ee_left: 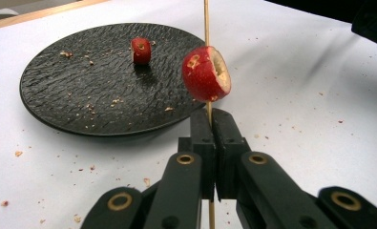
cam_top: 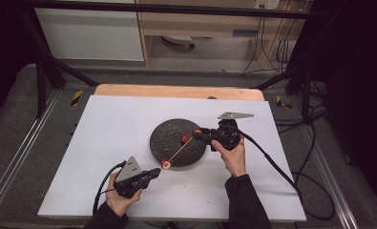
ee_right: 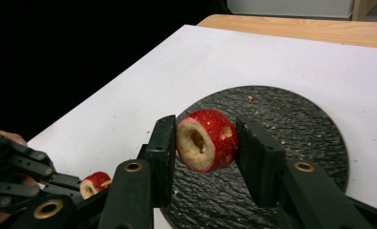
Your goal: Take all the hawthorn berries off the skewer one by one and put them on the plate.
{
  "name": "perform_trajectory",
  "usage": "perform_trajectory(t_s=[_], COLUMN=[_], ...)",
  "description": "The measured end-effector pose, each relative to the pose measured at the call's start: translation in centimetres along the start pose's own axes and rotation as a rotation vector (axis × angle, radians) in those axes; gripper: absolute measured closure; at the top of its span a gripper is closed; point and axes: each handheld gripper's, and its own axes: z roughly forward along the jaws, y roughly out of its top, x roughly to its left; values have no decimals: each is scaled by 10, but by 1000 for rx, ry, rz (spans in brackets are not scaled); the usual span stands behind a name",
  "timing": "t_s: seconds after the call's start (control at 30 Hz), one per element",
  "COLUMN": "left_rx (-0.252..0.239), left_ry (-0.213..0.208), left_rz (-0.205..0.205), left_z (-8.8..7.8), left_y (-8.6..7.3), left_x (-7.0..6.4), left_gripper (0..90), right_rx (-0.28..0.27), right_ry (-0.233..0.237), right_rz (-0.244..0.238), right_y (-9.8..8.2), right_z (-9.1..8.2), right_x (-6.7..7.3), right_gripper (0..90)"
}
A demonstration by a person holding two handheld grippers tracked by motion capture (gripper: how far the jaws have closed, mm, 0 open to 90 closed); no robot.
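Pinching a skewer (ee_left: pixel 207 28) tight between closed jaws, the left claw (cam_top: pixel 156 172) sits low over the desk (cam_top: pixel 105 124). One red fruit piece (ee_left: pixel 206 73) is threaded on the stick just ahead of its tips. Beyond that, on the black plate (ee_left: pixel 71 95), lies a smaller piece (ee_left: pixel 141 50). Farther right, the right claw (ee_right: pixel 205 143) hangs above the plate, its jaws pressed on a cored fruit ring (ee_right: pixel 207 140).
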Motion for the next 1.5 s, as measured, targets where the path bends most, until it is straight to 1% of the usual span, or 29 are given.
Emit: perform_trajectory(t_s=[0.2,0.5,0.67,0.7,0.87,1.07,1.37,1.5], left_rx=[-1,-2,-6,-6,-11,-19,-19,-20], left_ry=[2,11,19,21,29,34,38,38], left_rz=[0,-7,-20,-21,-25,-39,-50,-51], left_z=[-1,-3,-6,-6,-8,-11,-11,-11], left_y=[0,-1,-1,-1,0,1,0,0], left_x=[0,4,9,9,12,15,19,19], left_gripper=[882,882,882,882,882,882,881,882], right_rx=[-11,-23,-13,-4,9,40,103,119], right_ry=[-24,-85,-99,-105,-115,-111,-107,-98], right_rz=[6,17,9,7,4,-2,-9,-7], right_y=[7,18,19,18,17,11,-6,-14], right_z=[-5,-14,-12,-10,-2,14,40,51], right_x=[-7,-19,-21,-22,-23,-23,-21,-21], right_gripper=[614,614,614,614,614,614,614,614])
